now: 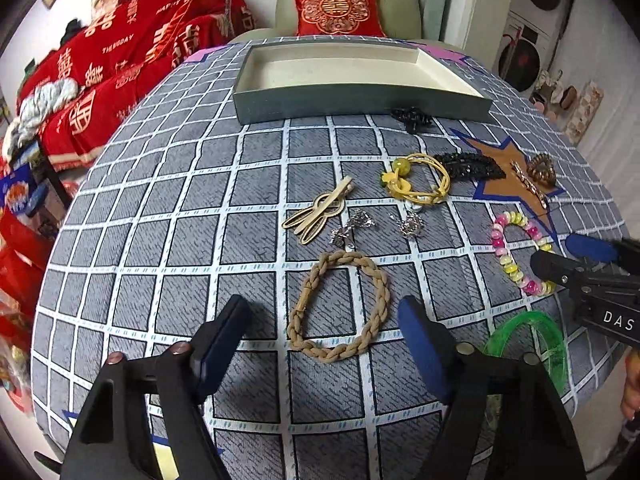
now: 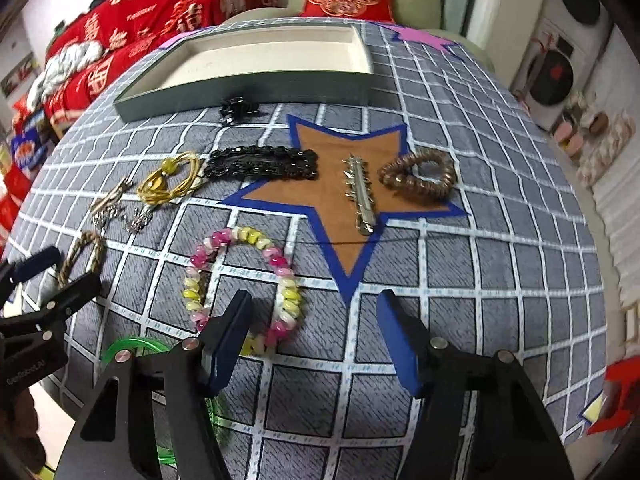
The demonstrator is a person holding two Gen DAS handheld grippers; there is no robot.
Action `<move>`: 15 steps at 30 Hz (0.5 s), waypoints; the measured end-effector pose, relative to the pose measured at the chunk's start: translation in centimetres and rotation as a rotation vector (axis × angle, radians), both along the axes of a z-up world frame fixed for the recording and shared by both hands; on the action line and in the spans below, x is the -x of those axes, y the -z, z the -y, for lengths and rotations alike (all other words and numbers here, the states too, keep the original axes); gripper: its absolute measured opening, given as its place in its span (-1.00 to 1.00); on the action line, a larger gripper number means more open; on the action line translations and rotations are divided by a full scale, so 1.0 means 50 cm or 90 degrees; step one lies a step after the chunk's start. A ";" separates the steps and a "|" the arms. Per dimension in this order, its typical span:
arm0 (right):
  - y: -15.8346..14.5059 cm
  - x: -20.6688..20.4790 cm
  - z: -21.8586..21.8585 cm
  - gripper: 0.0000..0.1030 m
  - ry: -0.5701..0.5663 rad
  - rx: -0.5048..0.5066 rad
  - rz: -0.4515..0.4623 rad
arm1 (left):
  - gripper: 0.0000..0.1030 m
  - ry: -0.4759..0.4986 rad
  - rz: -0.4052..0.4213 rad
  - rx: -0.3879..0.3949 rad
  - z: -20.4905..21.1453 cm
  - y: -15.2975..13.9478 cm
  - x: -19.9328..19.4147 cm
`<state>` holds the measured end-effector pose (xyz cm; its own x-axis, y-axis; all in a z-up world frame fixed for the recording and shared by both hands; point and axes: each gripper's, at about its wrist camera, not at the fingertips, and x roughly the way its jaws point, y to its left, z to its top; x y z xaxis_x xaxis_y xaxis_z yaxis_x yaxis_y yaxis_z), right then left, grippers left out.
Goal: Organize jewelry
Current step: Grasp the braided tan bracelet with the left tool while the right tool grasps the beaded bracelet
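A tan braided band (image 1: 380,280) lies flat on the checked cloth, just ahead of my left gripper (image 1: 324,316). That gripper hangs open above the cloth with nothing between its pads. A pink and yellow bead bracelet (image 2: 288,296) lies by the left finger of my right gripper (image 2: 314,304), which is open too and holds nothing. Each gripper shows at the edge of the other's view: the right gripper (image 1: 560,254) and the left gripper (image 2: 66,270). The grey tray (image 1: 360,100) with a cream inside stands at the far side of the table.
Between the grippers lies a green bangle (image 1: 520,324). Further off are a wooden clip (image 1: 320,208), silver earrings (image 1: 352,224), a yellow cord bracelet (image 1: 440,176), a black barrette (image 2: 264,164), a rhinestone clip (image 2: 360,192), a brown coil tie (image 2: 400,178) and a black claw clip (image 2: 236,110).
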<state>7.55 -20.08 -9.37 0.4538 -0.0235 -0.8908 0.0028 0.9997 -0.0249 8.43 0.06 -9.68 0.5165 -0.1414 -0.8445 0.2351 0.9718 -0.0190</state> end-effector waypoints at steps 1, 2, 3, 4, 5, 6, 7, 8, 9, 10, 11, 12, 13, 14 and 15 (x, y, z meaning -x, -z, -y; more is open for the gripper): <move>0.001 -0.002 -0.003 0.31 -0.005 -0.001 -0.001 | 0.53 0.005 0.001 0.001 0.002 -0.001 0.002; 0.001 -0.003 -0.006 0.31 -0.008 0.000 -0.002 | 0.41 0.010 0.002 0.003 0.005 -0.002 0.003; 0.001 -0.004 -0.008 0.30 -0.012 0.001 -0.004 | 0.22 0.014 0.005 0.004 0.007 -0.003 0.005; 0.001 -0.005 -0.009 0.25 -0.016 -0.001 -0.005 | 0.10 0.021 0.008 0.005 0.011 -0.005 0.007; 0.000 -0.004 -0.010 0.21 -0.021 -0.005 -0.006 | -0.14 0.024 0.009 0.006 0.011 -0.007 0.008; 0.000 -0.003 -0.012 0.09 -0.025 -0.005 -0.006 | -0.41 0.029 0.010 0.009 0.013 -0.008 0.009; -0.002 -0.003 -0.014 -0.18 -0.032 -0.005 -0.005 | -0.53 0.033 0.009 0.013 0.013 -0.009 0.009; -0.005 -0.002 -0.016 -0.37 -0.037 -0.006 -0.003 | -0.62 0.036 0.007 0.021 0.012 -0.010 0.009; -0.006 -0.001 -0.017 -0.77 -0.040 -0.009 -0.003 | -0.62 0.036 0.005 0.029 0.011 -0.010 0.008; -0.005 -0.001 -0.017 -0.81 -0.040 -0.010 -0.003 | -0.62 0.037 0.001 0.041 0.008 -0.011 0.007; -0.006 -0.001 -0.016 -0.81 -0.040 -0.011 -0.002 | -0.62 0.036 -0.002 0.053 0.006 -0.012 0.006; -0.006 -0.001 -0.014 -0.81 -0.040 -0.015 0.000 | -0.62 0.034 -0.005 0.064 0.003 -0.014 0.007; -0.006 0.000 -0.012 -0.81 -0.040 -0.021 0.001 | -0.62 0.033 -0.006 0.076 -0.002 -0.018 0.007; -0.008 0.001 -0.008 -0.81 -0.040 -0.030 0.003 | -0.62 0.032 -0.005 0.083 -0.004 -0.021 0.007; -0.010 0.003 -0.006 -0.81 -0.039 -0.035 0.004 | -0.62 0.033 -0.002 0.088 -0.006 -0.027 0.008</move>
